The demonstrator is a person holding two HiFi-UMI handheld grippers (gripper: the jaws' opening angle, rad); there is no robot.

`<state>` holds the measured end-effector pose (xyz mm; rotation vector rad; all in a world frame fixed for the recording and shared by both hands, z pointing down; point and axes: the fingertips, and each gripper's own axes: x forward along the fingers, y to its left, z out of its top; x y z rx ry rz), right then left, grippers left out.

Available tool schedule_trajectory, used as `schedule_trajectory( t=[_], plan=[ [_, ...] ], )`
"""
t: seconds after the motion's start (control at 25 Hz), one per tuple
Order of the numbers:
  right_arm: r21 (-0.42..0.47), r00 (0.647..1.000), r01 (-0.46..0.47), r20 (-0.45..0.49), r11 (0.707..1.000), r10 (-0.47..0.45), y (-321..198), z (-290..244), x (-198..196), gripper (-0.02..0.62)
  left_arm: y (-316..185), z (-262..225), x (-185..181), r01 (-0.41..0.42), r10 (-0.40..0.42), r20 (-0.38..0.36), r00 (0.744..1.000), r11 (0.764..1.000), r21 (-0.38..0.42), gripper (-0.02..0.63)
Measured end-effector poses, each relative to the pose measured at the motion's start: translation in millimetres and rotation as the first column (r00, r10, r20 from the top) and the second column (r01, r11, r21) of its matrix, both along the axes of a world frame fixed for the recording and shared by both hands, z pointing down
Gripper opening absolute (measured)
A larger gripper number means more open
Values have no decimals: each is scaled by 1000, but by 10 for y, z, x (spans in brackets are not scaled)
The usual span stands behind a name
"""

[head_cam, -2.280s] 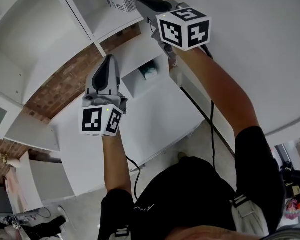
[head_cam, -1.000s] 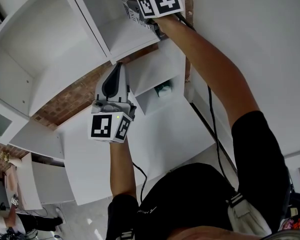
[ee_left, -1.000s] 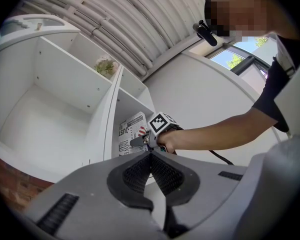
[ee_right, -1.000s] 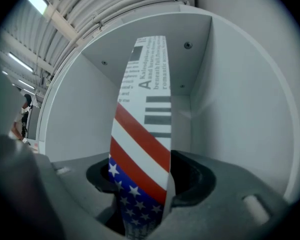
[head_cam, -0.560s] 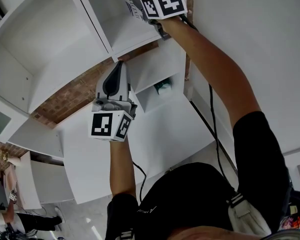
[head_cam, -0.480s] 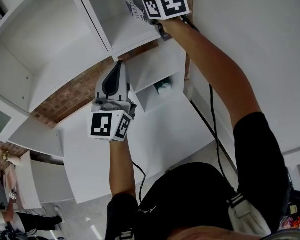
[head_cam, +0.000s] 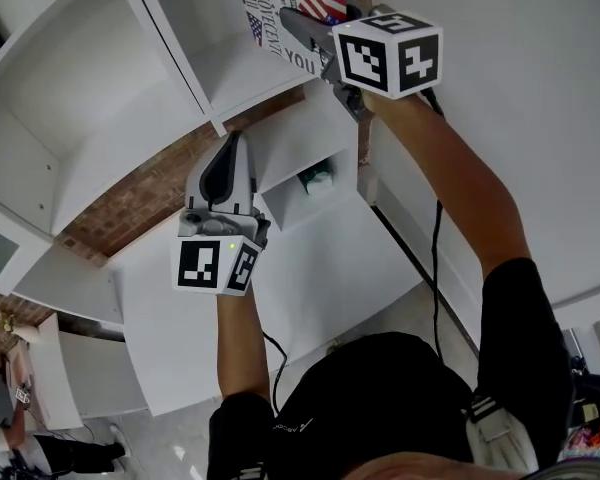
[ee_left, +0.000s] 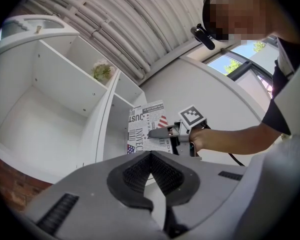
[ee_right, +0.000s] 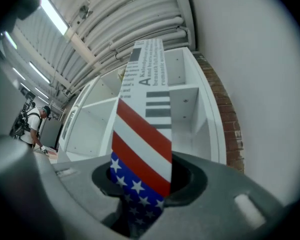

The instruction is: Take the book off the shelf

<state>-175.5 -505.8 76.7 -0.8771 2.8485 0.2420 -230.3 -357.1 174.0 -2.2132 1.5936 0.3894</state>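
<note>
Out of the white shelf comes the book — it has been drawn back to the mouth of an upper compartment. The right gripper has its jaws clamped on the book's flag-printed edge. Lower down, well apart from the book, the left gripper hangs idle — jaws together on nothing.

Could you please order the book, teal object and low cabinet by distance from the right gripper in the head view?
1. Newsprint-patterned book: in the right gripper.
2. Small teal object: cubby below.
3. Low white cabinet: bottom left.
</note>
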Motion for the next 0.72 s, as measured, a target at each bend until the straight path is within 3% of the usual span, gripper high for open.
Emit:
schedule_trajectory(
  t=[0.2,0.52,0.72],
  plan=[
    [28,998,35,53,999,-37,426,63,408,158,46,-41,169,-26,27,-2,1000,999,21,-3],
    [71,999,28,42,997,-31,919,414,838,158,170,28,426,-53,52,11,999,998,26,-3],
    [125,997,4,77,992,-14,1208,1321,1071,158,299,659,530,-35,32,42,999,998,56,-3]
  ],
)
